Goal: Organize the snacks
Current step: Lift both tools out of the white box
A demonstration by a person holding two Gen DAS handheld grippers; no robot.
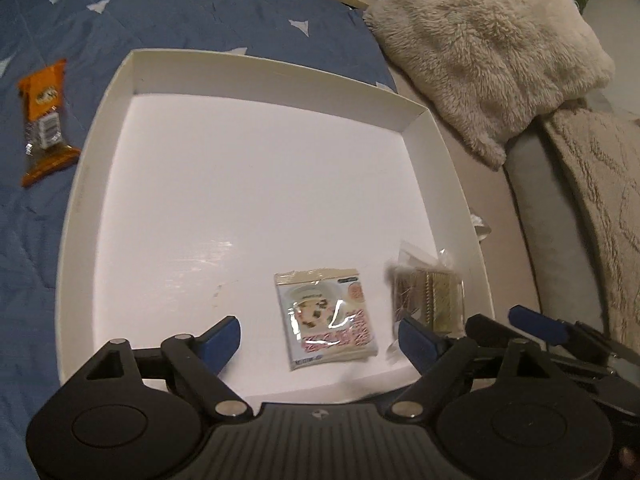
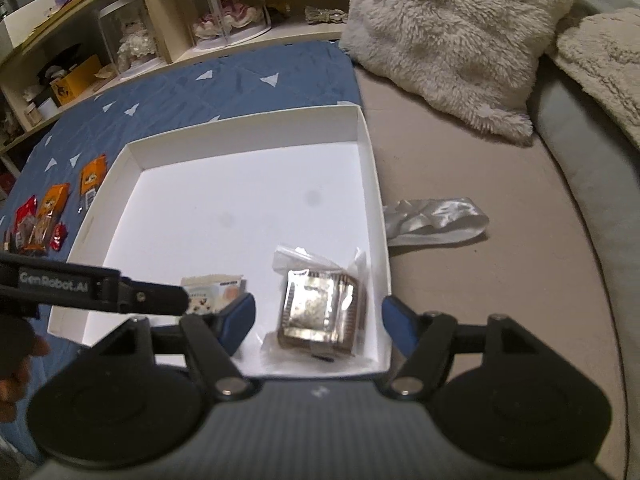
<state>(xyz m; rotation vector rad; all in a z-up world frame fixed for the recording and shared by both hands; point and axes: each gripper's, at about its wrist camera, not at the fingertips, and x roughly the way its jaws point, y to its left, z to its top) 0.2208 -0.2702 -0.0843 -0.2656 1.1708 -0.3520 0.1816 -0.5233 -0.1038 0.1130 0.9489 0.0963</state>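
Left wrist view, white box (image 1: pixel 100 152) holding two snack packets (image 1: pixel 326 318), both tools spread wide, gripping nothing.

Two wrapped snacks (image 1: pixel 328 316) (image 2: pixel 320 312) lie flat inside white box (image 1: pixel 248 64).

Two snack packets sit in the box's (image 2: pixel 372 168) near corner: the biscuit packet (image 1: pixel 328 316) left, the wrapped cake (image 2: pixel 320 312) right. More snack bars (image 2: pixel 48 212) lie outside, left.

Home bedroom: blue quilt (image 2: pixel 240 80), fluffy cushion (image 2: pixel 452 32), shelves (image 2: pixel 160 36) with keepsake dolls (image 2: pixel 232 20).
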